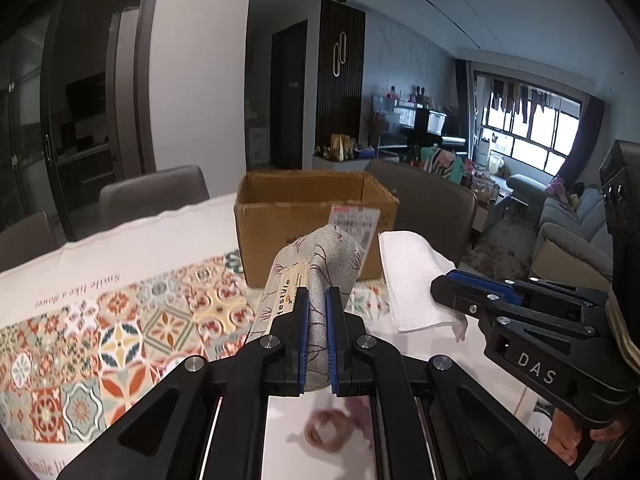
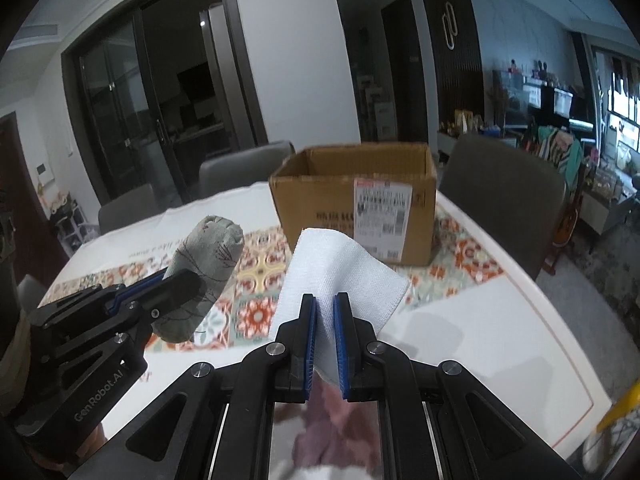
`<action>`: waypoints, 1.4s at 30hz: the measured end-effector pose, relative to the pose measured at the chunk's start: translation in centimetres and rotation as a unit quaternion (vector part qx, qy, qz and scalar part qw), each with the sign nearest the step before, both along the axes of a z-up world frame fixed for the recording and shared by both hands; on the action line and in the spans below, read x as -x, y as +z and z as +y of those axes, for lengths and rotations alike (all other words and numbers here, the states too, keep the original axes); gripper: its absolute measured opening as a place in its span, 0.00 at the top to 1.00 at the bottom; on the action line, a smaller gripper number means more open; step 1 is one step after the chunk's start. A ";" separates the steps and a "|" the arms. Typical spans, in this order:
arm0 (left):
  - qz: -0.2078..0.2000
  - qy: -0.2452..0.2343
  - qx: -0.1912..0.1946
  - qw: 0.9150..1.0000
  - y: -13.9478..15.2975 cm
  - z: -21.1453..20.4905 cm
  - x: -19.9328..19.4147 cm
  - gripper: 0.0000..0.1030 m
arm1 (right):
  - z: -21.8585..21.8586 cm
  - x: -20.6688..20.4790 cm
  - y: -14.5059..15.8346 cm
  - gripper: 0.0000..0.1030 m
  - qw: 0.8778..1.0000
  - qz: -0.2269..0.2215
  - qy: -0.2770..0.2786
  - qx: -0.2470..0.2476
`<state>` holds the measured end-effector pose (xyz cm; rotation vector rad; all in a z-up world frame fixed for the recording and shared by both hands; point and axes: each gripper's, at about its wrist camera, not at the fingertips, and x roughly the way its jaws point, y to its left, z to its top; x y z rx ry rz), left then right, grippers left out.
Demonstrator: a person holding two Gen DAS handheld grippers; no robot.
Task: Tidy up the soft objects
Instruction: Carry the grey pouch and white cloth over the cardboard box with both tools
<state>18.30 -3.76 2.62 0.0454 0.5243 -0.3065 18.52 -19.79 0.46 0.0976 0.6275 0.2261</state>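
Left hand-held gripper [image 1: 317,300]: angled downward, clamped on rolled grey printed fabric bundle [image 1: 320,264], raised above the surface [image 1: 120,248].
Right hand-held gripper [image 2: 325,308]: angled downward, clamped on folded white cloth [image 2: 336,268], near open brown cardboard box [image 2: 316,204].

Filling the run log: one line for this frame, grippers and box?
left gripper: shut on grey patterned cloth roll | right gripper: shut on white folded cloth | both held above table | cardboard box: open, ahead

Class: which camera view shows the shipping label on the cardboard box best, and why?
The right wrist view: the shipping label faces the camera unobstructed on the cardboard box. In the left wrist view, the grey patterned cloth held in the left tool hides most of it.
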 end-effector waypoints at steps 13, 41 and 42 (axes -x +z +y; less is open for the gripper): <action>-0.058 0.001 -0.015 0.998 3.1 -0.7 -5.1 0.91 | -0.4 -5.1 3.3 0.89 0.998 -0.055 -0.015 0.008; -0.072 -0.012 -0.031 0.997 3.4 -3.3 -16.9 0.91 | -1.6 -16.5 4.8 0.89 0.995 -0.087 -0.025 0.029; -0.072 -0.011 -0.033 0.997 3.3 -3.5 -17.4 0.90 | -1.7 -17.0 4.6 0.89 0.996 -0.084 -0.024 0.030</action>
